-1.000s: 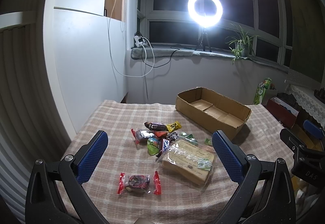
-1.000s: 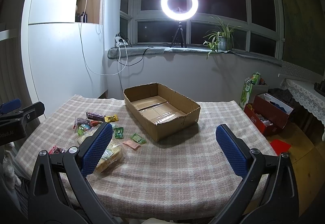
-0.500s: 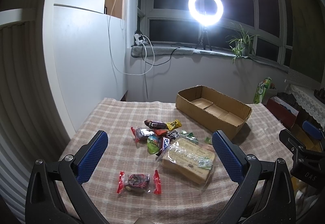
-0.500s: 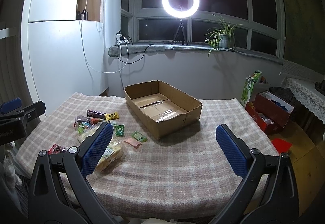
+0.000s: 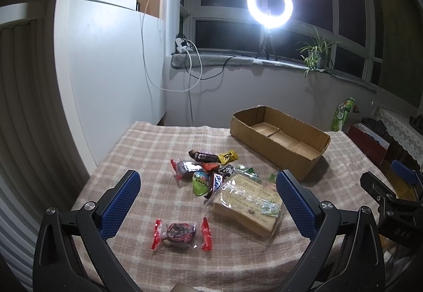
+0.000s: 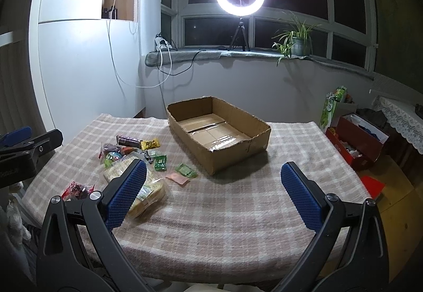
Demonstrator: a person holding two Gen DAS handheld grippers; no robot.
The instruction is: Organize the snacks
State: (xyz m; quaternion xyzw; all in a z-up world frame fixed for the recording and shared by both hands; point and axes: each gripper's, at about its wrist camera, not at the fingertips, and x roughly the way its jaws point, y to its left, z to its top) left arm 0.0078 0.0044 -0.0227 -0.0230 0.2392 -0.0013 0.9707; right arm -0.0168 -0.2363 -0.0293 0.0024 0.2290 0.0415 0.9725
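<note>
Left wrist view: your left hand-held gripper hangs wide open and empty at the bottom of the frame, above the near edge of the table. The snacks sit loose at centre: a red-ended sweet lies nearest, between the pads, a bread pack just right of it, and a heap of small wrappers beyond. The box stands empty at centre right, well apart from them.

Right wrist view: your right hand-held gripper is likewise spread wide, holding nothing, low in the frame. The box fills the centre, the snacks at left.

By the look of it, sorting has not begun; this is the approach. Your next move calls for lowering the left pads around the sweet, closing, then carrying it to the box.
</note>
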